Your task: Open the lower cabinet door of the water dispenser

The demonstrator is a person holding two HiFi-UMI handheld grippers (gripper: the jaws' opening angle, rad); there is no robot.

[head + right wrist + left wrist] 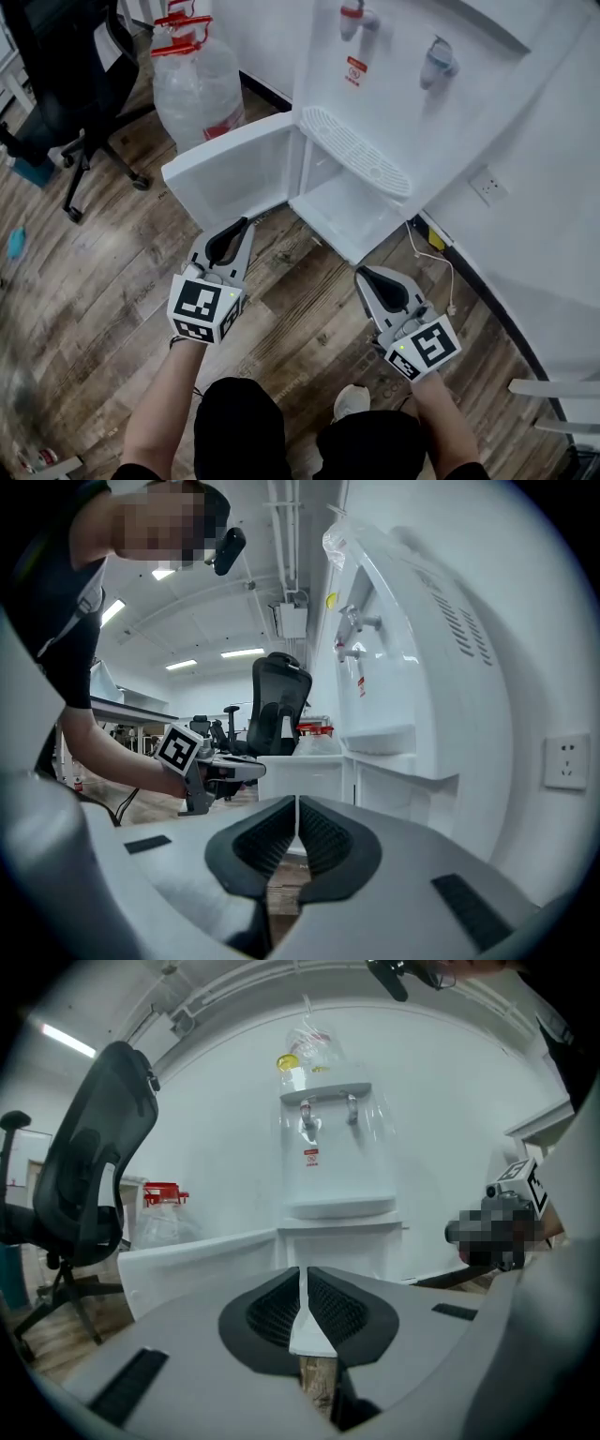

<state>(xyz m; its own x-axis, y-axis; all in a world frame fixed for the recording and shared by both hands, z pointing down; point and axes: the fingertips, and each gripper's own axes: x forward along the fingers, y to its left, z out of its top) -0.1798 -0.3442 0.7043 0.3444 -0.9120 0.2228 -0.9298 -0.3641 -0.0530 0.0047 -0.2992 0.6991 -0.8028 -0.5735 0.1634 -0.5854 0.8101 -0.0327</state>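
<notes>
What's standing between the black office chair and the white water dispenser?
A clear plastic water jug with a red top stands there on the wood floor; the head view and left gripper view both show it.

Office corner: plank floor, white walls, swivel chair

Brown wood-plank floor (103,281) fills the lower part of the head view and meets a white wall (553,169) along a dark baseboard (487,289). A white wall socket (488,186) sits low on that wall. A black swivel office chair (66,66) on castors stands at the upper left, and just beside it is a large clear water jug (199,89) with a red cap. In the right gripper view the room runs deep. Strip lights (242,653) glow on a pale ceiling, pipes (286,546) run overhead, and a long desk (131,710) stands at the left with more chairs behind it.
</notes>
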